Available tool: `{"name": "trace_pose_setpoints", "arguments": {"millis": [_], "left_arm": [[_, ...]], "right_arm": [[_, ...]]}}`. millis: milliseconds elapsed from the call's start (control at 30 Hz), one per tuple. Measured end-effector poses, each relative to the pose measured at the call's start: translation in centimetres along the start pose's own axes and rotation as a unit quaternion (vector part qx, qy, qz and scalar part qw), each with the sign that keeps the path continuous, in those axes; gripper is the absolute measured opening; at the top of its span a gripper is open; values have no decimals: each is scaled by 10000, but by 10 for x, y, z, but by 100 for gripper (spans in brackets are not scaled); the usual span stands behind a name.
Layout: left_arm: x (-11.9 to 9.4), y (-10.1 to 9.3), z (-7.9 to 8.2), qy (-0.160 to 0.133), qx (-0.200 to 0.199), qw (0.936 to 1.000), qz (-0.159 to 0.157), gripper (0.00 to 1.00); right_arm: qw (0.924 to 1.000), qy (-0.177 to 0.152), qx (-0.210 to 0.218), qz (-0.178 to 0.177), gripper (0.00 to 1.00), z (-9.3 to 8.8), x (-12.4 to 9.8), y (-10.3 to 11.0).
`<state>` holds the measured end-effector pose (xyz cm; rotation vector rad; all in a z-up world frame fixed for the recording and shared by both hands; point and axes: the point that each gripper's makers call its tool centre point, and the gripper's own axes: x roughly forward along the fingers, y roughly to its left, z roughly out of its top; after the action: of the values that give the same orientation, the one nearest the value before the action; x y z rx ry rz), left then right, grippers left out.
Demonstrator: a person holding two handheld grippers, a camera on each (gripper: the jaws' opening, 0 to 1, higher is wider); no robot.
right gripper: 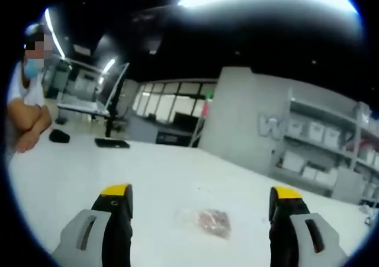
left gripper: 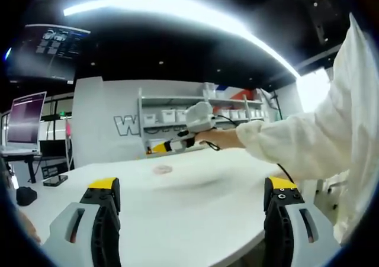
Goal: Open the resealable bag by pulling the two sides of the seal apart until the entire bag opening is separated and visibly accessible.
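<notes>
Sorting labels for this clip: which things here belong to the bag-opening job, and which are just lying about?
Job: resealable bag on the white table; left claw, open; right claw, open.

Lying about: monitor; shelf bins; black mouse; dark pad.
</notes>
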<state>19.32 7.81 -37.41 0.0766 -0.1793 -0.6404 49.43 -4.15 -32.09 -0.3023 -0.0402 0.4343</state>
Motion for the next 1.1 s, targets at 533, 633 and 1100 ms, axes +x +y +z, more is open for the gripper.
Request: {"name": "trace_pose_setpoints", "arguments": {"millis": [533,633,1100], "left_arm": [[1,-5,0,2,2,10000,-74,99],[1,-4,0,-4,0,10000,-70,99],[-1,-5,-2,20,5,10000,-72,99]], "right_arm": [[9997,-175,63,172,97,8,-27,12],[9996,-175,59,210,97,7,-31,15],[9992,-230,193,248,97,2,-55,16]]}}
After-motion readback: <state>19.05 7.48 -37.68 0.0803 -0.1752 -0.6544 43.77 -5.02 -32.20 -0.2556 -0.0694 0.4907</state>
